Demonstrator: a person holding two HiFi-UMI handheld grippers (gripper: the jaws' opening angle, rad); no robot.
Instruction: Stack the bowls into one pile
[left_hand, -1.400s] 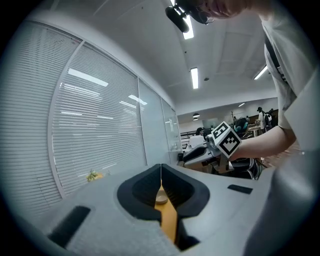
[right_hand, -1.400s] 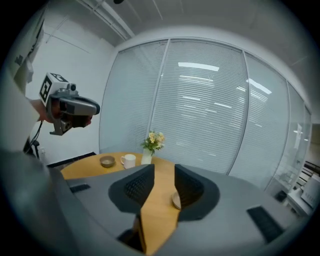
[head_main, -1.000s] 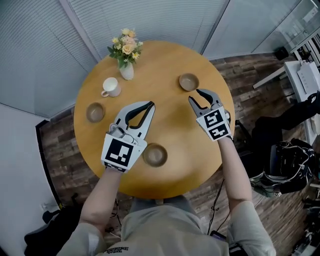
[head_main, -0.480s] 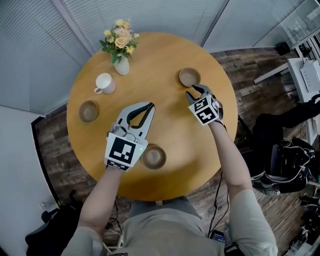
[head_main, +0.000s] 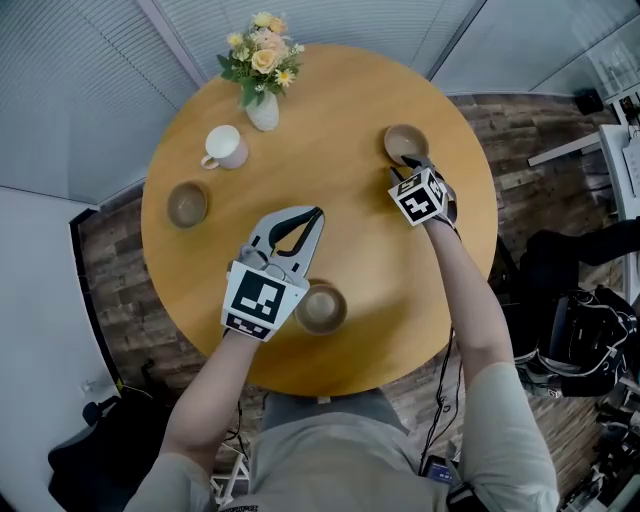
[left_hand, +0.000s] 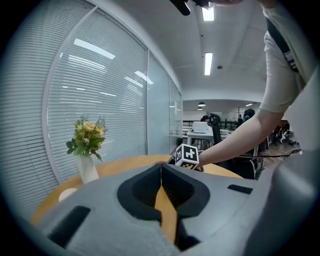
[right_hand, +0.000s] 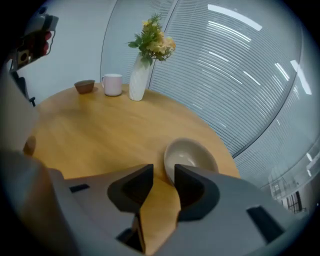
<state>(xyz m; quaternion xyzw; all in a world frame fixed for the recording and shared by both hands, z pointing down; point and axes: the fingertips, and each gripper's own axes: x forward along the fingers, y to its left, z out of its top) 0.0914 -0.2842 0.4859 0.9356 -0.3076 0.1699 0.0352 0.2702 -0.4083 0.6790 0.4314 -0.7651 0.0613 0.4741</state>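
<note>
Three brown-and-cream bowls stand apart on the round wooden table (head_main: 350, 230): one at the far right (head_main: 403, 140), one at the left (head_main: 187, 203), one near me (head_main: 321, 307). My right gripper (head_main: 408, 166) is open at the far-right bowl (right_hand: 192, 152). In the right gripper view its jaws (right_hand: 164, 170) straddle the bowl's near rim, one jaw outside and one over the inside. My left gripper (head_main: 315, 213) hovers over the table's middle, just left of the near bowl. It is shut with nothing in it (left_hand: 161, 166).
A white cup (head_main: 224, 147) and a white vase of yellow flowers (head_main: 264, 105) stand at the table's far left. Blinds and glass walls ring the table. A dark chair and bags (head_main: 580, 320) sit on the wood floor to the right.
My right gripper has moved forward across the table to the far-right bowl and set its jaws over the rim. The left gripper has stayed shut by the near bowl.
</note>
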